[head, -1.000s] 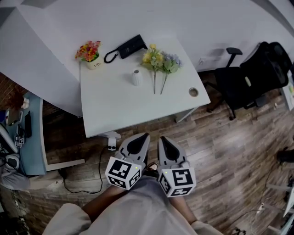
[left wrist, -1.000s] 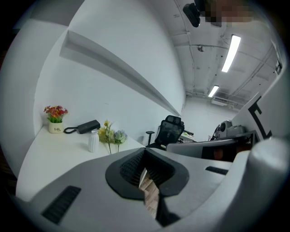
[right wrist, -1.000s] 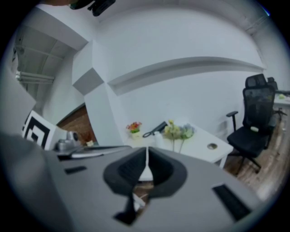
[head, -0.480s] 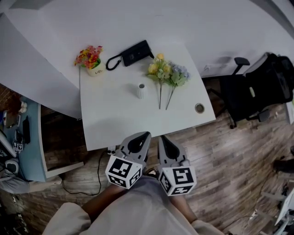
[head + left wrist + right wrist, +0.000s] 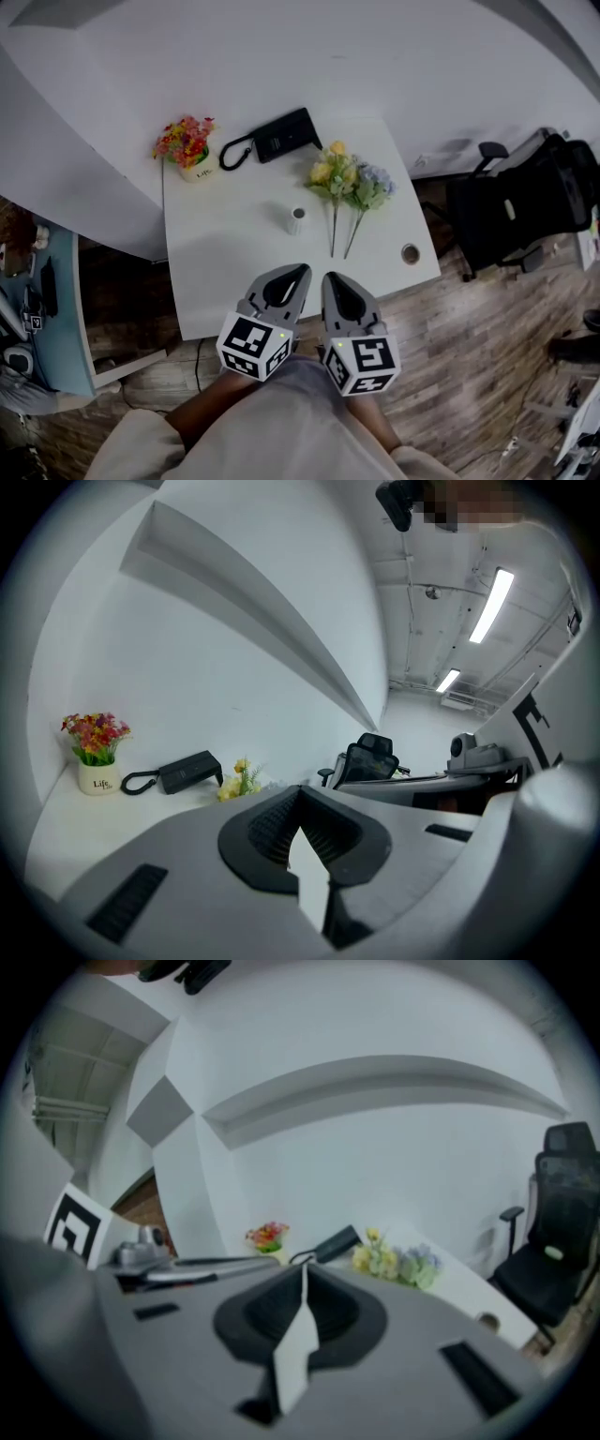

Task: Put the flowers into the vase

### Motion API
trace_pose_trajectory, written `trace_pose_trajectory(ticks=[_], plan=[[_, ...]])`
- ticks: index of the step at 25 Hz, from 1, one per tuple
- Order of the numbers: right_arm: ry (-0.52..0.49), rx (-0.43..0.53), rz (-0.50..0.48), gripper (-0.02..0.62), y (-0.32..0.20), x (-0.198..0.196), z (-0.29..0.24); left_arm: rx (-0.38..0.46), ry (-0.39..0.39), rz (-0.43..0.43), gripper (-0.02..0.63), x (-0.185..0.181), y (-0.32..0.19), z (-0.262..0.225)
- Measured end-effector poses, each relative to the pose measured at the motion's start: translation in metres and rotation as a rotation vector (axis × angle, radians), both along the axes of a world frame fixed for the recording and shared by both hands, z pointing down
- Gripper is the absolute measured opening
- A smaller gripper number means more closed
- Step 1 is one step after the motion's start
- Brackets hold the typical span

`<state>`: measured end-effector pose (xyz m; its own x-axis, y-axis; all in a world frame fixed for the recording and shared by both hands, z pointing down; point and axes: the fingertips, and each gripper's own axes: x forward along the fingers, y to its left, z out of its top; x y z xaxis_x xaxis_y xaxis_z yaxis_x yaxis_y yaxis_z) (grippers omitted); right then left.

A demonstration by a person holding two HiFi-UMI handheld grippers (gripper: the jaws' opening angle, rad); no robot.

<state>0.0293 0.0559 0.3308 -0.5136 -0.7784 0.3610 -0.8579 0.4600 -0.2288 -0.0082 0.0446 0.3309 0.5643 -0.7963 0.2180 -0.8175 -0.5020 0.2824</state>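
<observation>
Two loose flower stems, one yellow (image 5: pixel 330 172) and one pale blue (image 5: pixel 371 187), lie side by side on the white table (image 5: pixel 234 281). A small white vase (image 5: pixel 296 220) stands upright just left of them. Both grippers are held close together at the table's front edge, well short of the vase. My left gripper (image 5: pixel 299 273) is shut and empty, and so is my right gripper (image 5: pixel 327 279). The left gripper view shows the yellow flowers (image 5: pixel 240 781) beyond the shut gripper (image 5: pixel 300 793). In the right gripper view the flowers (image 5: pixel 395 1262) lie past the shut gripper (image 5: pixel 305 1269).
A white pot of red and yellow flowers (image 5: pixel 186 146) and a black corded device (image 5: pixel 280 135) sit at the table's far side. A round cable hole (image 5: pixel 410 253) is at the right front corner. A black office chair (image 5: pixel 520 208) stands to the right; a blue desk (image 5: pixel 52 309) on the left.
Both grippers have moved forward together from over the wooden floor to the table's front edge. The table, vase and flowers now sit lower and nearer in the head view.
</observation>
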Motion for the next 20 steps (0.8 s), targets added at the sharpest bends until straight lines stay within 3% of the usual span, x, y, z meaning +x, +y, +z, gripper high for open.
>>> trace_pose_trajectory(ticks=[12,20], plan=[[0.014,-0.012,0.066,0.023,-0.030,-0.002,0.005,-0.004,0.027,0.013,0.025,-0.019,-0.030,0.001],[0.002,-0.026,0.028,0.025,-0.041,-0.009,0.014,-0.016,0.008,-0.022,0.025,-0.030,-0.042,0.011]])
